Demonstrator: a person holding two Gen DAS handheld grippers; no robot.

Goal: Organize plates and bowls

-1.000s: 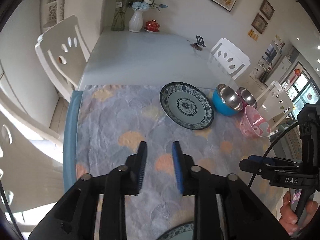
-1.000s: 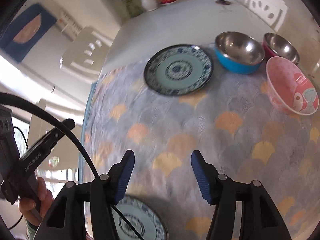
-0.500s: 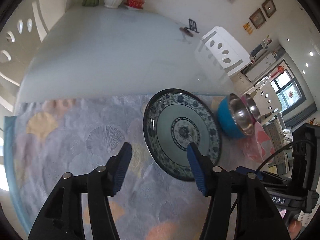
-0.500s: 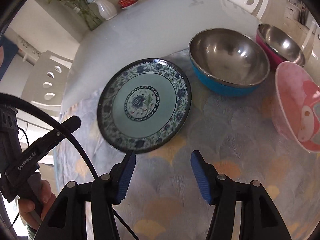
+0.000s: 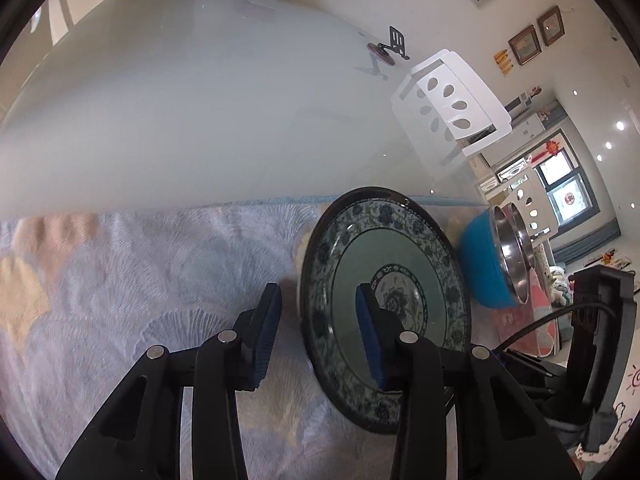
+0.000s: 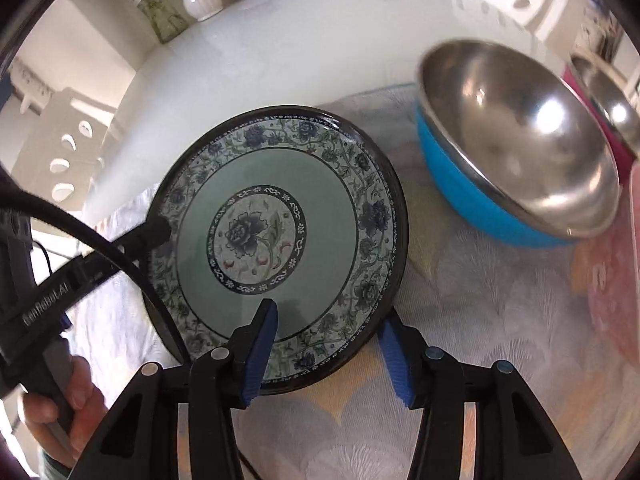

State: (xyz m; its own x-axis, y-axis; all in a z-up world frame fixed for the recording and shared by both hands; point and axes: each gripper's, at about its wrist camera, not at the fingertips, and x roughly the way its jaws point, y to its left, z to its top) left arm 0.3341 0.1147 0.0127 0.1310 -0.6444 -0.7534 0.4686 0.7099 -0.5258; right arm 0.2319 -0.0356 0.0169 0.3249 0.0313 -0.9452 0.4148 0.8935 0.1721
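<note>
The plate (image 6: 276, 236) lies on the patterned cloth (image 5: 140, 280) near its far edge, the blue bowl (image 6: 472, 204) just beside it at two o'clock. A second ago both tongs hung back over bare cloth; now they have closed in on the plate. The right tongs (image 6: 328, 340) gape wide across its near rim, one finger over it, one beneath. The left tongs (image 5: 318, 332) straddle its nine o'clock edge, open too, though contact is hard to judge. A lift looks imminent.
</note>
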